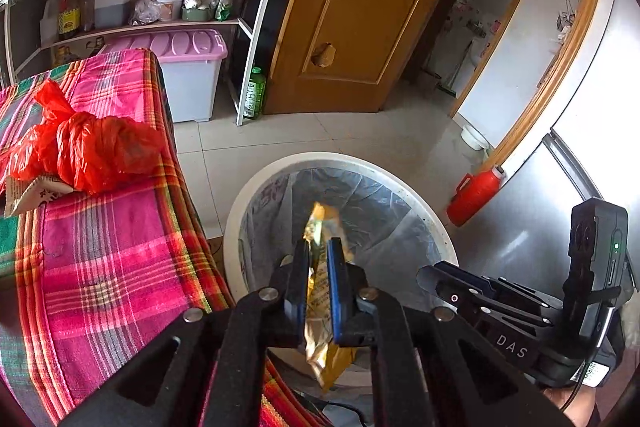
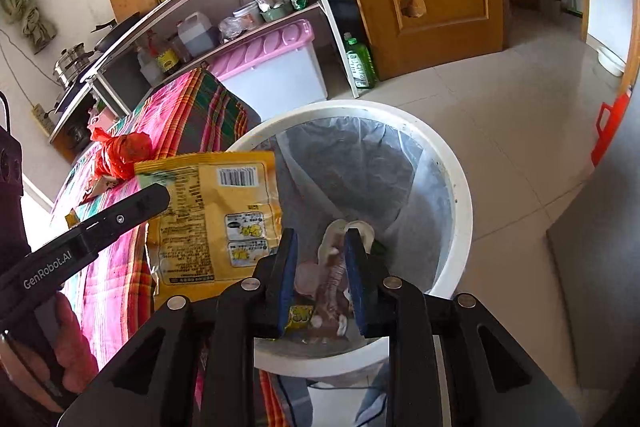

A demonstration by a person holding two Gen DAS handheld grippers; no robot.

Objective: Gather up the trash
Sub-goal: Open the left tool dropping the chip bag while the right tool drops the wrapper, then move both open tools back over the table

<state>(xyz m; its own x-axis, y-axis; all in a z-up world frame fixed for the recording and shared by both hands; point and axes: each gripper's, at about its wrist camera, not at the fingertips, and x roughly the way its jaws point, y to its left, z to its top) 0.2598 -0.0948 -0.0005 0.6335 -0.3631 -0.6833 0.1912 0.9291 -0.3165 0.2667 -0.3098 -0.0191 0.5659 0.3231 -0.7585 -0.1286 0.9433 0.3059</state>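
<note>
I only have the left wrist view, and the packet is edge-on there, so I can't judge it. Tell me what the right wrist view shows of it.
Observer: The yellow packet shows its flat printed back there, with a barcode near the top.
Operator: Report the right hand-held gripper's jaws.
Observer: The right hand-held gripper is open, with nothing between its pads, and it points down into the white bin.
Operator: Say what's already in that bin.
Observer: Crumpled pinkish and white scraps and a small yellow wrapper lie at the bottom, which your view hides.
</note>
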